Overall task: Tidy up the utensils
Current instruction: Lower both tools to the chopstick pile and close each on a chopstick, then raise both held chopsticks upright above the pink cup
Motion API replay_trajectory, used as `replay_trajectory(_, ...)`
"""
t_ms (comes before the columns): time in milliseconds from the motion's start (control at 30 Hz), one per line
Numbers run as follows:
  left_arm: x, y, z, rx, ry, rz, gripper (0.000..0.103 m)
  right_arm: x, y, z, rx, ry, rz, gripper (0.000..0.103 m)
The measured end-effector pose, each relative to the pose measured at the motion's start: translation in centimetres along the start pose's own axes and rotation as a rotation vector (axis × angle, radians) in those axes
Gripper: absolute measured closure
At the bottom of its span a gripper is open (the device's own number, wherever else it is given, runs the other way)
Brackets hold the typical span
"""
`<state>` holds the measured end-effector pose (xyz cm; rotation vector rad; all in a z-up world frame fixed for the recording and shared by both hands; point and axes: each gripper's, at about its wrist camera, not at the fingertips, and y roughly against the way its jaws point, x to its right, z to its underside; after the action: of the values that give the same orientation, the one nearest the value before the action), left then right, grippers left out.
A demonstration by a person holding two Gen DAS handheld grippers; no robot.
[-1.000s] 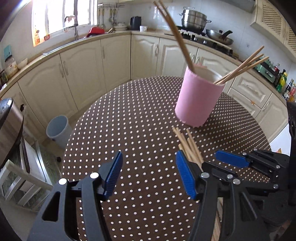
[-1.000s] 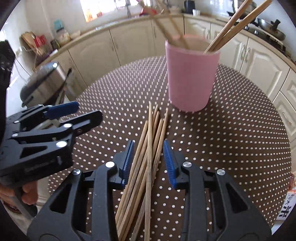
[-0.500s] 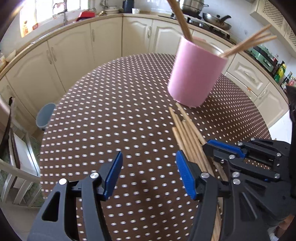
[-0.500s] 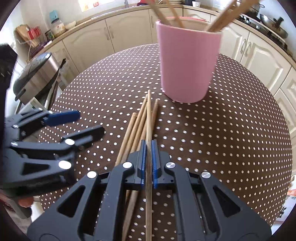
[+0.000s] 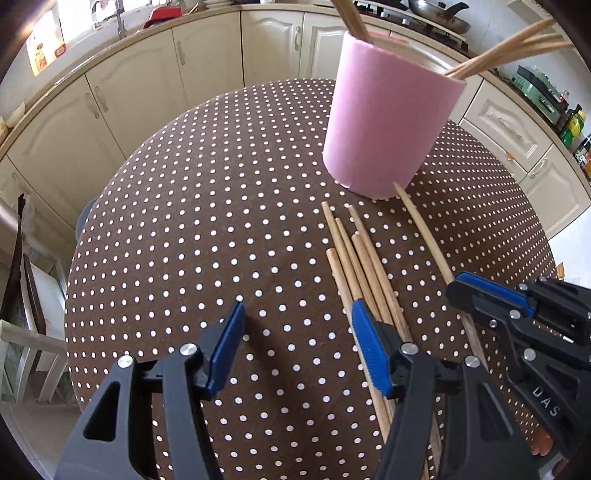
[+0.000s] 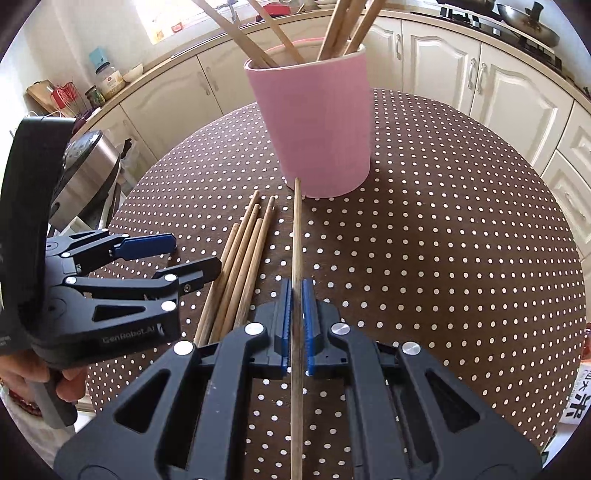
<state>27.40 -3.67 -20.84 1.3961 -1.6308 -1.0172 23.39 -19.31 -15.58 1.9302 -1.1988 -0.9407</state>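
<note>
At far left of the right wrist view, a hand wrapped round the handle of the left claw, jaws standing apart with nothing between them, body lettered "GenRobot.AI". Behind it, upper left, a steel cooker beside the desk, and jars and a bowl on the kitchen counter. Just right of the left claw, a loose bundle of chopsticks flat on the dotted brown cloth, tips toward the pink holder. Centre of frame, the right claw clamped tight on a single chopstick, far tip just short of the holder's base, whether touching it cannot be told. In the holder, upper centre, more chopsticks leaning outward. Far right, lower edge, a scrap of printed packaging with characters too cut off to read.

At lower left of the left wrist view, a white chair frame off the desk edge. Lower centre, the left claw half open and empty, its right finger lying over the bundle. Right of that, the gripped chopstick slanting from the holder to the right claw, body marked "DAS". Upper right, a wok on the stove and bottles along the counter.
</note>
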Motion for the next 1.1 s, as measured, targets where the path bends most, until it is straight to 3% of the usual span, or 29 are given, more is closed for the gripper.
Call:
replay_trajectory(300,-0.2,-1.2,-2.1,-0.037,0.021,-0.018,0.043,-0.1,-0.9,-0.6,-0.03,-0.008,-0.015,0.096)
replay_trajectory(567,1.0,-2.2,-2.2,-0.025,-0.041,-0.067,0.044,-0.1,-1.6,-0.7,-0.062,0.011,0.007,0.096)
replay_trajectory(600,1.1,-2.3,-2.3,-0.019,-0.042,-0.067,0.046,-0.1,-1.7,-0.8,-0.062,0.013,0.01,0.096)
replay_trajectory(733,1.2,-2.0,-2.6,0.0,-0.025,-0.06,0.093,-0.4,-1.9,-1.0,-0.059,0.012,0.009,0.096)
replay_trajectory(867,-0.2,-2.0,-2.8,0.018,0.011,-0.008,0.097,-0.5,-1.5,-1.1,-0.038,0.006,-0.005,0.096)
replay_trajectory(1100,-1.3,2.4,-3.1,0.192,0.03,0.084,0.097,-1.0,0.6,-1.4,0.038,-0.008,-0.043,0.096)
